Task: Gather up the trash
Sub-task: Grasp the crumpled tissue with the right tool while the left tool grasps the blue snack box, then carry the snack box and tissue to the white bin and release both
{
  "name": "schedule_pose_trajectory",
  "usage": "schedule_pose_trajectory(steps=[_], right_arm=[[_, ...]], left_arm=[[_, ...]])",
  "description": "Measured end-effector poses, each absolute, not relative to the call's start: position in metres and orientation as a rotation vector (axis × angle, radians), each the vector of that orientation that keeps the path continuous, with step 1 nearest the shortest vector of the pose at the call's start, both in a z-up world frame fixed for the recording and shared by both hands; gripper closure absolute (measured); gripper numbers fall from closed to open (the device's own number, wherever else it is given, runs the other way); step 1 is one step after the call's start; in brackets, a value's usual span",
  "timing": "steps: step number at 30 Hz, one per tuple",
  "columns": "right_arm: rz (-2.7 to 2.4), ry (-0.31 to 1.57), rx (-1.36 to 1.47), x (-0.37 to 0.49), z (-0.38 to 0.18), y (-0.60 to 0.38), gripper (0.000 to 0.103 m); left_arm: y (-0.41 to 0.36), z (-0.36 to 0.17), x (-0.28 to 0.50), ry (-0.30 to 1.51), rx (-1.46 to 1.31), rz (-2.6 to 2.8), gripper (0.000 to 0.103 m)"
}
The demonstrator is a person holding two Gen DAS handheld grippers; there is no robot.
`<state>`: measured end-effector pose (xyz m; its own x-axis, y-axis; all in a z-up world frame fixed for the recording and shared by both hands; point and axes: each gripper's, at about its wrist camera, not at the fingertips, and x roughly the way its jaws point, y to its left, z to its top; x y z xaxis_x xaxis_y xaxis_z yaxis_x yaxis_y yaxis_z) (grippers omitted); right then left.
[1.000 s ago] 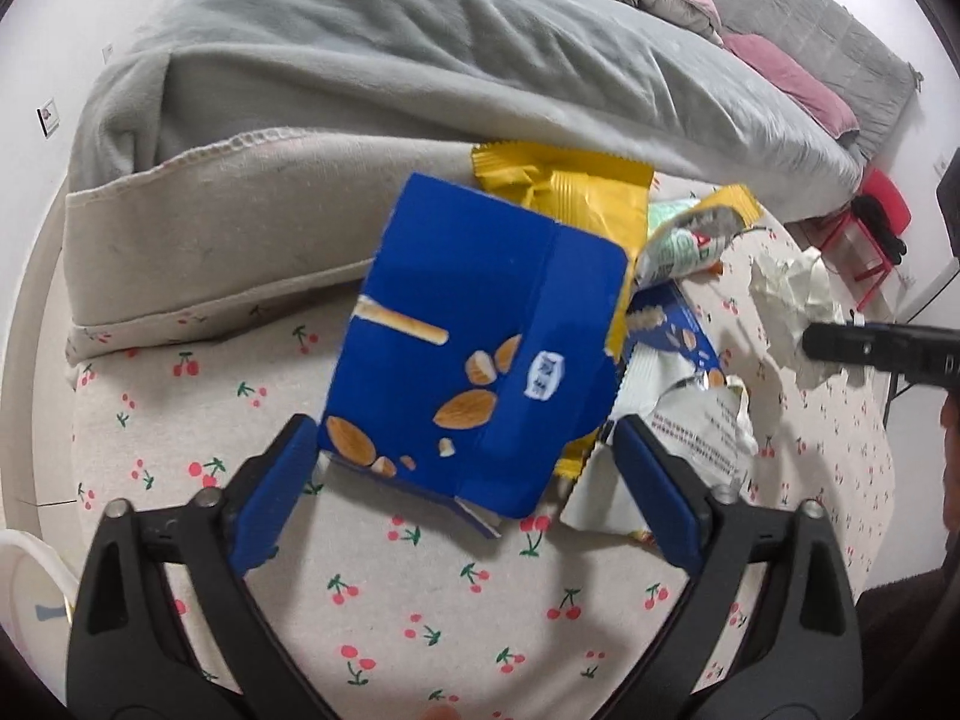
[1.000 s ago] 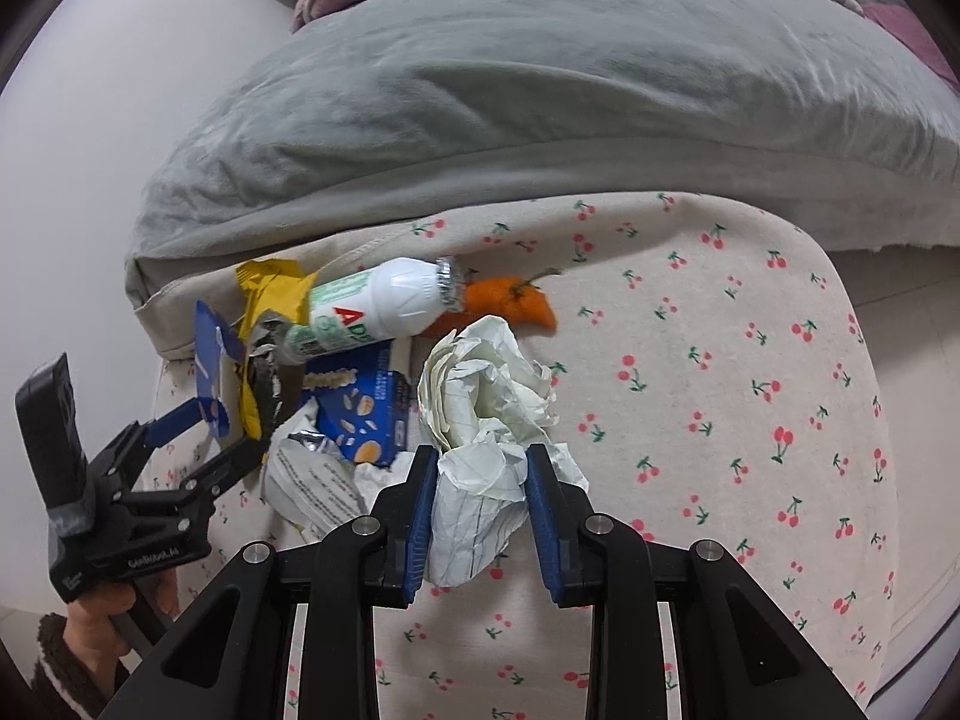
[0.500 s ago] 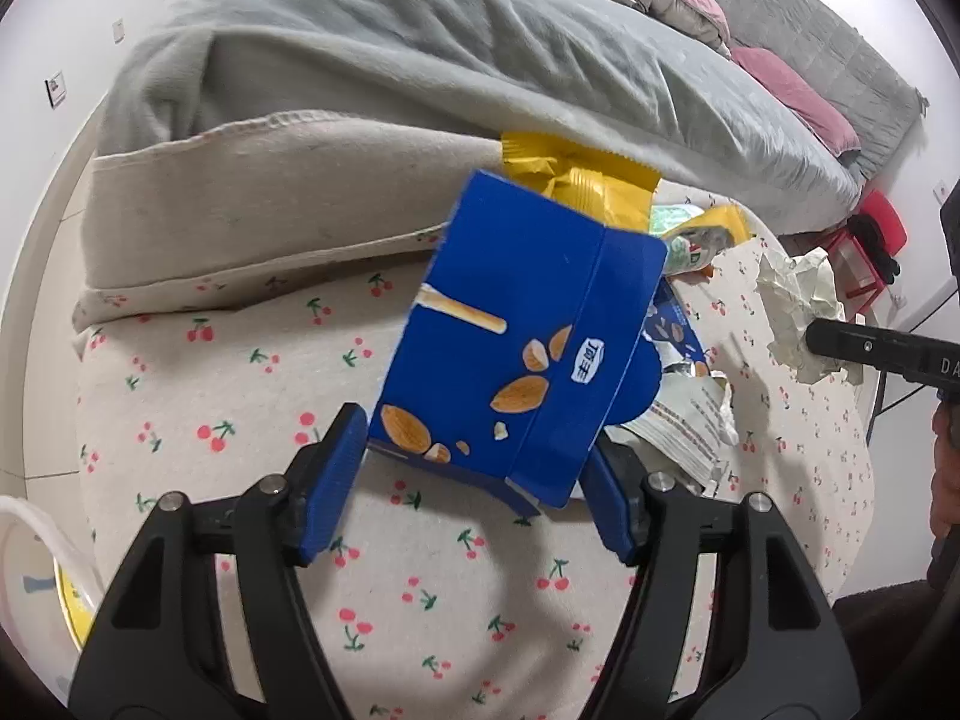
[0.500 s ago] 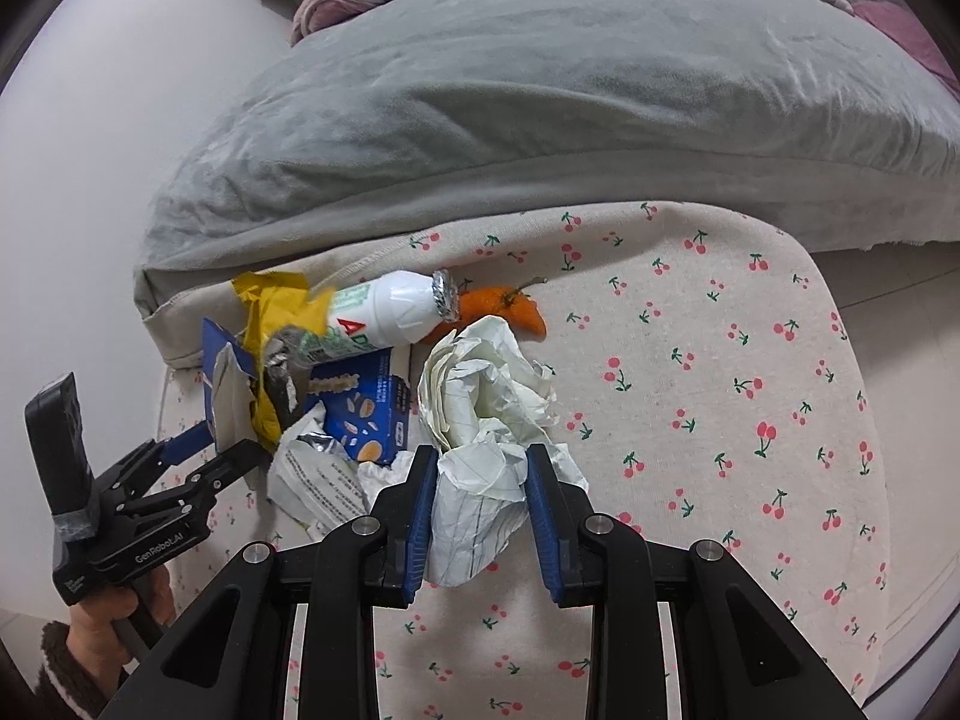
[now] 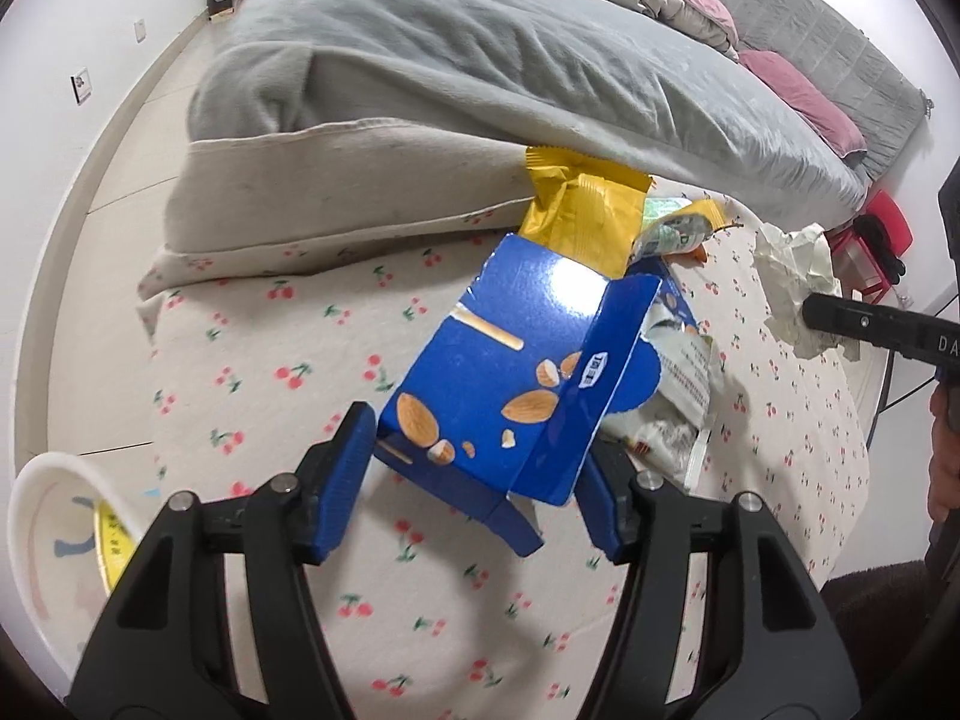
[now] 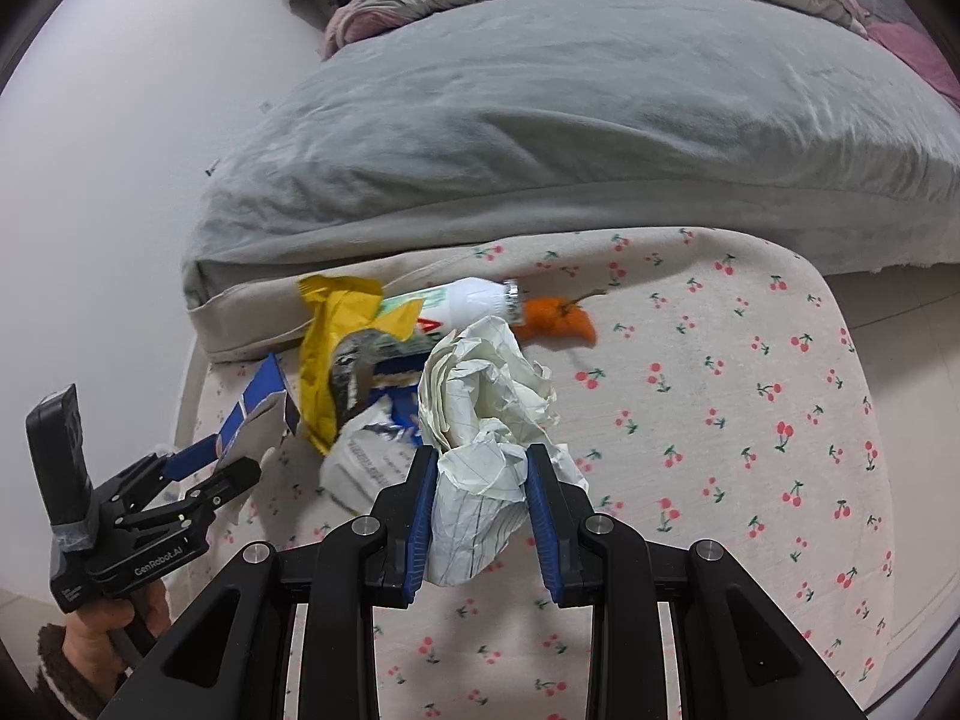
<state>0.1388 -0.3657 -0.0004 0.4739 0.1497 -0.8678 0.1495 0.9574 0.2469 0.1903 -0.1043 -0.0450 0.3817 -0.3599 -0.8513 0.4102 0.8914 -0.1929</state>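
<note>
My left gripper (image 5: 474, 474) is shut on a blue snack box (image 5: 516, 384) with almond pictures and holds it lifted above the cherry-print rug (image 5: 288, 396). My right gripper (image 6: 480, 498) is shut on a crumpled white paper wad (image 6: 486, 414), also seen at the right of the left wrist view (image 5: 792, 276). On the rug lie a yellow wrapper (image 6: 336, 336), a white bottle (image 6: 474, 300), an orange peel (image 6: 558, 318), a silver-white wrapper (image 6: 366, 462) and a small blue packet (image 6: 402, 402). The left gripper with the box shows at the left of the right wrist view (image 6: 228, 456).
A white bin (image 5: 54, 534) with a yellow item inside stands at the lower left of the left wrist view. A bed with a grey blanket (image 6: 570, 120) borders the rug at the back. A red rack (image 5: 870, 252) stands at the far right.
My left gripper closed on the blue box and lifted it back and left, away from the trash pile. The bin came further into view. My right gripper kept hold of the paper wad.
</note>
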Motion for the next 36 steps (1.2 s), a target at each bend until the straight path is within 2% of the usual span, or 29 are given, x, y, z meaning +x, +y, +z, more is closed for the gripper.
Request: schedule_pose_trajectory(steps=[17, 36], right_arm=[[0.101, 1.074, 0.24, 0.14, 0.01, -0.297, 0.073], [0.284, 1.125, 0.124, 0.154, -0.003, -0.164, 0.073]], left_arm=[[-0.036, -0.03, 0.166, 1.056, 0.031, -0.388, 0.039], [0.09, -0.042, 0.141, 1.09, -0.078, -0.144, 0.039]])
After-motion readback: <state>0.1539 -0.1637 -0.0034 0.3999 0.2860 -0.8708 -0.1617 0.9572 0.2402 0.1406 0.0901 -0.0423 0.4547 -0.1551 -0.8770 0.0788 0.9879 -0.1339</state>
